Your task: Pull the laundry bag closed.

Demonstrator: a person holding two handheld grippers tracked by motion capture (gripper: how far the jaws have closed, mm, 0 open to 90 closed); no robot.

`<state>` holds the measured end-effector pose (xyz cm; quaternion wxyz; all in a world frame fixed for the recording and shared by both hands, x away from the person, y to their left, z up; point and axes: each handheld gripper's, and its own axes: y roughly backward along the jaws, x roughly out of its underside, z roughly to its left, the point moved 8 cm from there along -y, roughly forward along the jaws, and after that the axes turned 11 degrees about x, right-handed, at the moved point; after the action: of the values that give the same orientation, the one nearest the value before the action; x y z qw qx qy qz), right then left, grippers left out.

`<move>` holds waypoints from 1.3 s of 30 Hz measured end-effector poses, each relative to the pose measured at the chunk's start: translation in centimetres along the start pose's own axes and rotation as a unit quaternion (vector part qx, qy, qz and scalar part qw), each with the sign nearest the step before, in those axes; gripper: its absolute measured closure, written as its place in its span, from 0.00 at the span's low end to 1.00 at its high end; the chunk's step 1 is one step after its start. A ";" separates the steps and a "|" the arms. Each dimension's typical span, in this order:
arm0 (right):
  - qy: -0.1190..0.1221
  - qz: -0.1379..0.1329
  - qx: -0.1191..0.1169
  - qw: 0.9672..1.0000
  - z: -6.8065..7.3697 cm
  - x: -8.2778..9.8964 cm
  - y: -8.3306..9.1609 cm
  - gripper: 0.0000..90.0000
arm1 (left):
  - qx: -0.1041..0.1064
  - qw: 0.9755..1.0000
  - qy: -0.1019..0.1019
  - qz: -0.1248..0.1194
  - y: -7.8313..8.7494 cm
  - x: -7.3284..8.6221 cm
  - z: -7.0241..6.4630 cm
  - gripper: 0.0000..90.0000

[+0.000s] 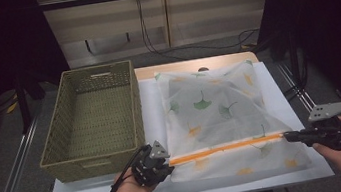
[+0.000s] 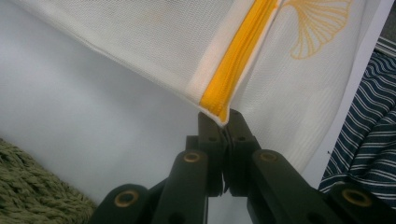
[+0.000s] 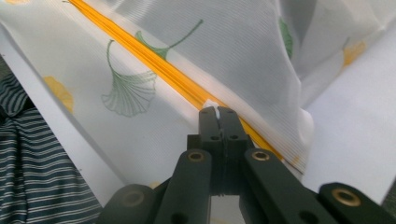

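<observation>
- Left gripper (image 1: pixel 167 168): jaws pinched together on the near-left corner of the mesh bag (image 1: pixel 221 114), right at the end of the orange zipper (image 1: pixel 226 148).
- Right gripper (image 1: pixel 288 136): jaws clamped tight at the zipper's right end, a small white tab nipped between the tips.
- Mesh bag, ginkgo-leaf print: flat on the white table (image 1: pixel 152 108), zipper stretched between both grippers along the near edge.
- Wicker basket (image 1: pixel 94 122): just left of the bag, touching neither gripper.
</observation>
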<state>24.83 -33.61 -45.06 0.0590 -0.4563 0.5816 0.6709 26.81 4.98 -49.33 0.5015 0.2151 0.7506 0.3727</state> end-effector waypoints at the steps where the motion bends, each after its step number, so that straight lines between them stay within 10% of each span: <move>1: -0.003 0.001 0.001 1.000 -0.1 0.1 0.0 1.00 | -0.002 1.000 -0.004 0.005 0.0 0.0 0.0 0.98; 32: -0.050 0.047 0.048 0.997 -4.0 3.4 -0.2 1.00 | 0.011 0.999 -0.012 0.031 0.0 0.4 -0.2 0.98; 39: -0.066 0.038 0.020 0.997 -4.0 3.6 -0.4 0.99 | 0.013 1.000 -0.014 0.020 0.0 0.5 -0.2 0.94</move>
<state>25.16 -38.50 -47.44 0.0806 -0.3871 0.6064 0.6899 26.40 5.23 -49.50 0.5018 0.2420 0.7434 0.3701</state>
